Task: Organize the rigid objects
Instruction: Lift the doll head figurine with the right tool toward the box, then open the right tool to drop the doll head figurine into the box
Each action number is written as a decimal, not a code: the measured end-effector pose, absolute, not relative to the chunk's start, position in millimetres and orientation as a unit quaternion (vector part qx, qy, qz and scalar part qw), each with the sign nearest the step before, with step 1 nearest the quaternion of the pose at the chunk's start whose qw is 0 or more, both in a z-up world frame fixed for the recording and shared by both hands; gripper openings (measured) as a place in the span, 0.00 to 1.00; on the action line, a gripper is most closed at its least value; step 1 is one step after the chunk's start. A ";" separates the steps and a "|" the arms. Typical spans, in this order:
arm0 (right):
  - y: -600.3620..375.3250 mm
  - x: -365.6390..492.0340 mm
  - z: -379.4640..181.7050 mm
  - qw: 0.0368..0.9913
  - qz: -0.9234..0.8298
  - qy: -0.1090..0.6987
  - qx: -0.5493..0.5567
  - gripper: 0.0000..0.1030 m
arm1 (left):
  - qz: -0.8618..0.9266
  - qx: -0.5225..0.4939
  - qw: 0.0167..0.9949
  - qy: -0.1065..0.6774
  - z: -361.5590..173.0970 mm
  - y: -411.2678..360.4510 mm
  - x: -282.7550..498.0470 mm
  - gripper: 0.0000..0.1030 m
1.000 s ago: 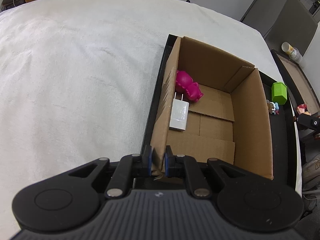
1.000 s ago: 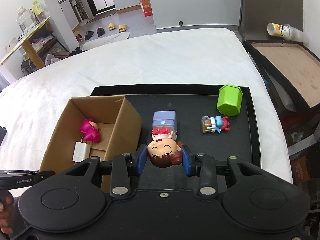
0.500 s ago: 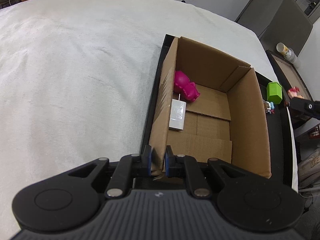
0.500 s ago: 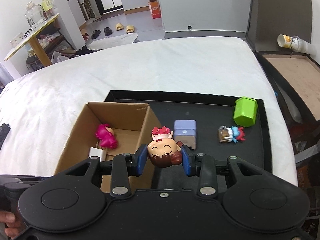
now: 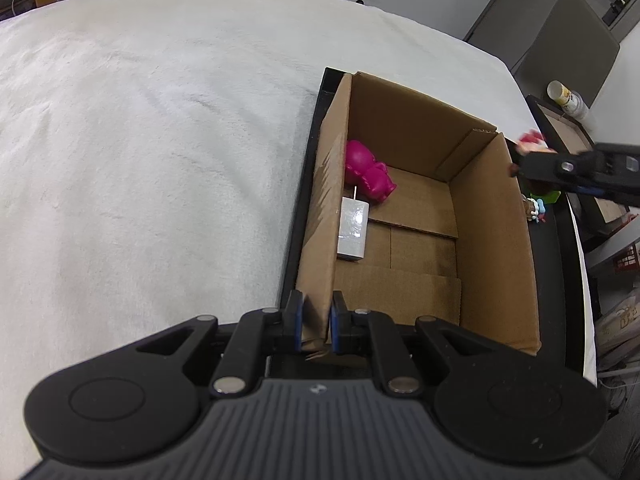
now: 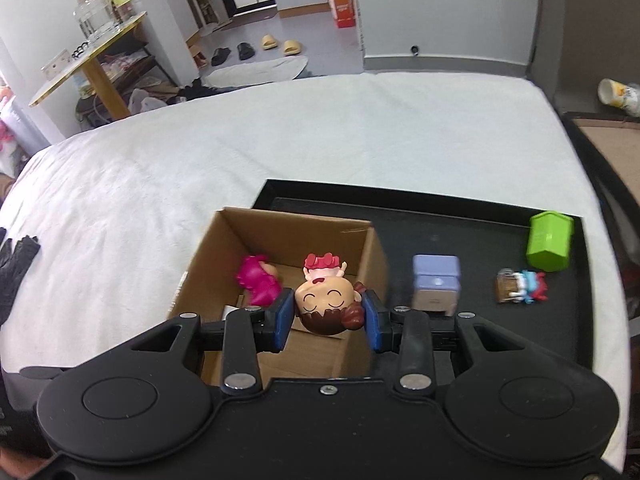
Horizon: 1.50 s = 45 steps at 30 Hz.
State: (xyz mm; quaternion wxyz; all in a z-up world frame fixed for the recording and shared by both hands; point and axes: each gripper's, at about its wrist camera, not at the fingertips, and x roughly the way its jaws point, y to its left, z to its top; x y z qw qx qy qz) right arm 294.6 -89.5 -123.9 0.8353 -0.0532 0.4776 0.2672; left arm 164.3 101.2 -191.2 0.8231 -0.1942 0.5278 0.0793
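Observation:
An open cardboard box (image 5: 496, 240) (image 6: 352, 236) stands on a black tray (image 6: 460, 216). Inside it lie a magenta toy (image 5: 366, 172) (image 6: 258, 282) and a white charger (image 5: 352, 228). My left gripper (image 5: 316, 322) is shut on the box's near left wall. My right gripper (image 6: 328, 318) is shut on a cartoon doll figure (image 6: 326, 304), held upside down over the box's right side. The right gripper also shows in the left wrist view (image 5: 516, 166) above the box's right wall.
On the tray right of the box are a lilac block (image 6: 436, 284), a small blue-and-red figurine (image 6: 520, 286) and a green container (image 6: 550, 240). The tray rests on a white blanket (image 5: 140, 140). A dark cabinet with a can (image 6: 618, 94) stands at the right.
My right gripper has carried the doll figure left, from over the tray to above the box. My left gripper has kept its hold on the box wall.

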 end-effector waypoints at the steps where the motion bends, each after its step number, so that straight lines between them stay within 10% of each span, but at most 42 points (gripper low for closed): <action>1: -85.3 294.9 -125.3 0.834 0.270 0.478 -0.058 0.35 | 0.079 -0.196 0.823 0.528 -191.5 101.7 164.1 0.12; 23: -34.1 309.2 -138.9 0.817 0.306 0.471 -0.133 0.36 | 0.082 -0.193 0.820 0.532 -192.5 100.4 168.0 0.12; 28: -33.9 304.2 -132.3 0.821 0.310 0.452 -0.158 0.57 | 0.084 -0.194 0.820 0.532 -191.8 100.7 168.4 0.12; 41: -59.1 296.3 -115.8 0.820 0.340 0.438 -0.141 0.67 | 0.090 -0.195 0.818 0.533 -191.9 99.7 168.8 0.12; 45: -68.0 292.0 -107.6 0.823 0.351 0.428 -0.129 0.83 | 0.094 -0.193 0.817 0.535 -191.4 98.3 170.0 0.12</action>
